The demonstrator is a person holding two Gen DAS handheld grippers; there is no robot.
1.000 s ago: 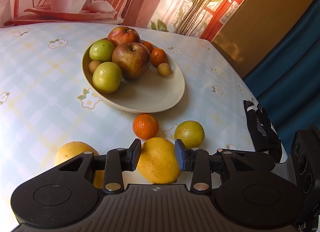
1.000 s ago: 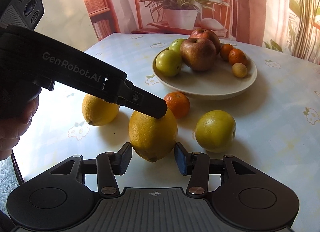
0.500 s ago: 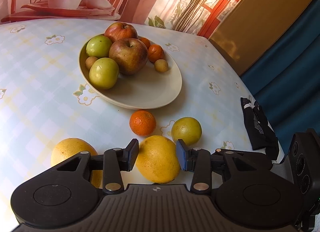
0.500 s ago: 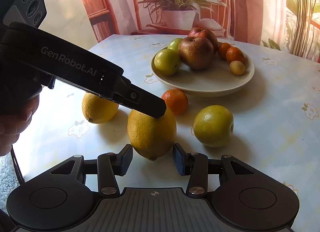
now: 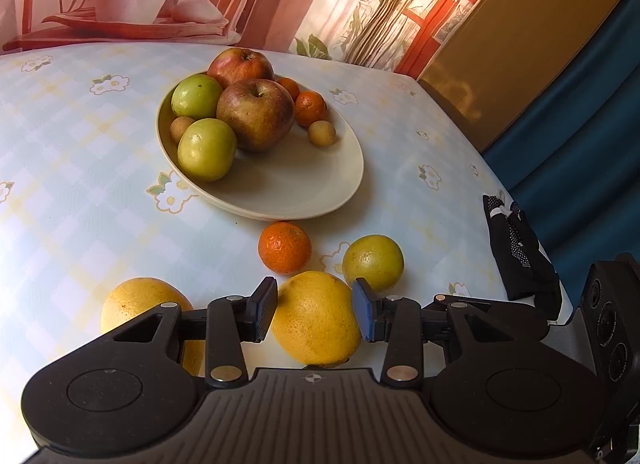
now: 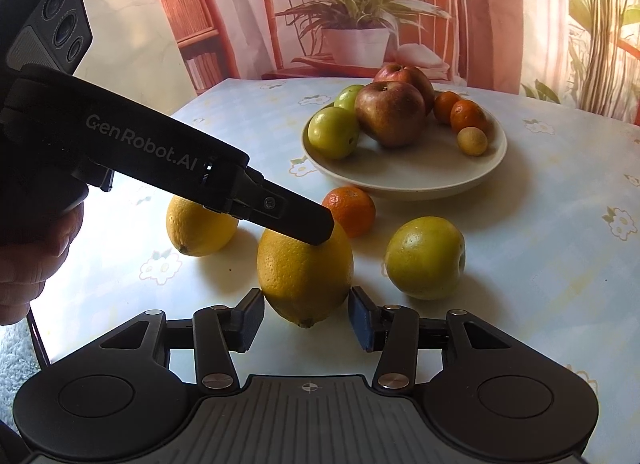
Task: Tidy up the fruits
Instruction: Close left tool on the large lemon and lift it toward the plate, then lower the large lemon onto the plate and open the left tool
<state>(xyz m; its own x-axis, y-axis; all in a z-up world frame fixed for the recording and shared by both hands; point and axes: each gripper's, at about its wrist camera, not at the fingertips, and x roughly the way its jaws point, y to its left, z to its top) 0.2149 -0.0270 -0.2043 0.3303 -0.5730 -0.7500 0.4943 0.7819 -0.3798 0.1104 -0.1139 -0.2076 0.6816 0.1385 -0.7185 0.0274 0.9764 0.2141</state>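
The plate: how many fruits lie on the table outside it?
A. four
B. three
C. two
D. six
A: outside the plate lie two lemons, one mandarin and one green fruit.

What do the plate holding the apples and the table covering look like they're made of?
Plate: matte cream, ceramic or melamine; dull, even surface, no gloss. Table covering: probably wipeable vinyl or oilcloth; printed checks and flowers, smooth, with soft sheen.
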